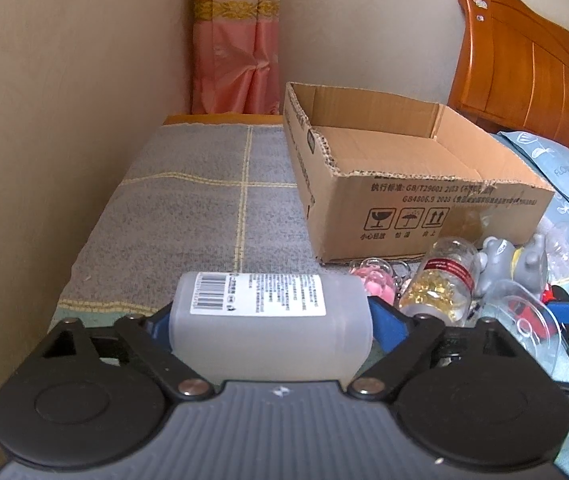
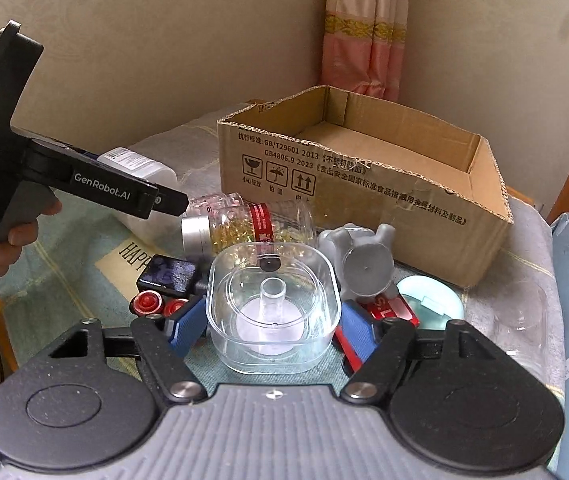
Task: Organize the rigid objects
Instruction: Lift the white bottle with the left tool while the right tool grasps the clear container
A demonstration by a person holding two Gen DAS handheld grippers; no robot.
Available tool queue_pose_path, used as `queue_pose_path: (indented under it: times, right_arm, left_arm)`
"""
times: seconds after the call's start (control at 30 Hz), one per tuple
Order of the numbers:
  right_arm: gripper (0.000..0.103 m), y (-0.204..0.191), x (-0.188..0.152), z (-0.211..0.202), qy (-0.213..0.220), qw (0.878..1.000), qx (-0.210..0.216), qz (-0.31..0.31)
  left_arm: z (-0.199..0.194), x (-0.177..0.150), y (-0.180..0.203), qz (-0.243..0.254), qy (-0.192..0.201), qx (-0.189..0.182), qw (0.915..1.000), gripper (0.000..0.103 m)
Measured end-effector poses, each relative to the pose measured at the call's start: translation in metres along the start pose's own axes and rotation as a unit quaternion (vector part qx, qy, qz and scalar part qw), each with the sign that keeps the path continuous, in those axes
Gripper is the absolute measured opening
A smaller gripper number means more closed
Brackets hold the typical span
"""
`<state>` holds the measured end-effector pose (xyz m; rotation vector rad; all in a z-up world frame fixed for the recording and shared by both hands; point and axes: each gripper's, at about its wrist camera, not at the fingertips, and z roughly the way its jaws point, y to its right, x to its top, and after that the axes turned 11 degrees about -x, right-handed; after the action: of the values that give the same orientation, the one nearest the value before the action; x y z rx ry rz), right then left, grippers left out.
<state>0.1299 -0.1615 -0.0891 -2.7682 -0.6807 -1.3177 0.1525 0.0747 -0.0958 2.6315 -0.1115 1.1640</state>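
Left tongs (image 1: 270, 322) are clamped across the translucent white bottle (image 1: 270, 316), which lies sideways between the blue pads, label up. It looks like rigid plastic with smooth walls, probably light to medium in weight. The hold is on the body's two ends, so it may pivot if swung fast.

Right tongs (image 2: 274, 326) straddle the clear plastic container (image 2: 274, 308). The pads sit just beside its side walls; I can't tell whether they are touching or already squeezing. The container is thin, glossy and likely light, so it could be slippery and flex or crack under a hard pinch. Best hold is on the flat side walls, low down. Inside it are a clear round insert and a short tube; otherwise it's empty.

Next out on the tabletop (image 2: 84, 280) is the clutter: a small dark gadget (image 2: 172, 276) at left, a grey figurine (image 2: 364, 264) tipped over at right, and a red flat item (image 2: 394, 308) beside it. Just behind lies a glass-clear jar of yellow capsules (image 2: 252, 232) on its side, silver cap on. It's probably heavier, will roll, and should be gripped round the body.

Farthest is the cardboard box (image 2: 364, 196), open-topped with torn rims. What shows of its inside holds nothing.
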Motion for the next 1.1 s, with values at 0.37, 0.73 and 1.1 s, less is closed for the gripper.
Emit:
queue_pose_path:
  times: [0.37, 0.73, 1.1]
  right_arm:
    - [0.077, 0.008, -0.022, -0.030, -0.020, 1.000, -0.012, 0.014]
    - [0.078, 0.005, -0.018, -0.014, -0.022, 0.999, -0.017, 0.021]
    - [0.078, 0.002, -0.018, -0.002, -0.030, 0.999, -0.020, 0.030]
  left_arm:
    - [-0.005, -0.006, -0.001, 0.006, -0.007, 0.013, 0.9999, 0.086]
    - [0.003, -0.007, 0.000, -0.022, -0.018, 0.030, 0.9992, 0.086]
    - [0.002, -0.010, 0.003, -0.021, -0.025, 0.034, 0.9989, 0.083]
